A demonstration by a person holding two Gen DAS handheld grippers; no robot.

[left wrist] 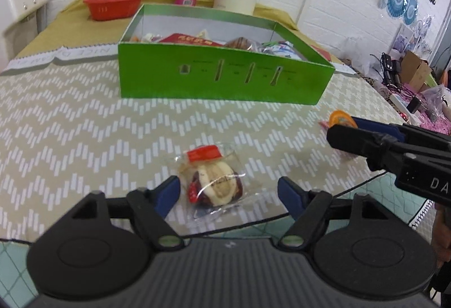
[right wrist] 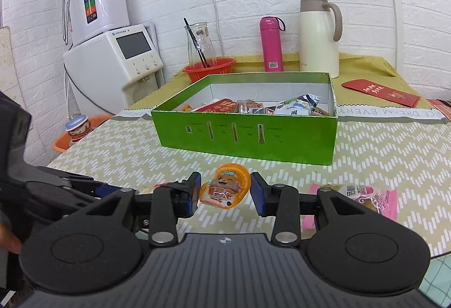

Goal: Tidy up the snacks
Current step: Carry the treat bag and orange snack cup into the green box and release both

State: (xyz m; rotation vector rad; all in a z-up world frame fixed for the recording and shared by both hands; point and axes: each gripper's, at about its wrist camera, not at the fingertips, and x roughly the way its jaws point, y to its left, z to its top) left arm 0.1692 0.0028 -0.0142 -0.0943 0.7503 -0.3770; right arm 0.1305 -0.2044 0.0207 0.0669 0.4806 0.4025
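A green box [left wrist: 222, 76] with several snacks in it stands on the zigzag tablecloth; it also shows in the right wrist view [right wrist: 245, 138]. My left gripper [left wrist: 228, 191] is open, its fingers on either side of a clear-wrapped pastry with a red label [left wrist: 214, 178] that lies on the cloth. My right gripper [right wrist: 225, 191] is open around an orange jelly cup [right wrist: 225, 188], which looks tilted; the pads are close beside it. From the left wrist view the right gripper [left wrist: 344, 130] reaches in from the right over that cup [left wrist: 339, 119].
A pink-wrapped snack [right wrist: 366, 196] lies right of the right gripper. Behind the box stand a red basket [right wrist: 208, 69] with a glass carafe, a pink bottle [right wrist: 271, 44] and a cream jug [right wrist: 318, 37]. A red envelope [right wrist: 380, 92] lies at the back right. The table's front edge is near both grippers.
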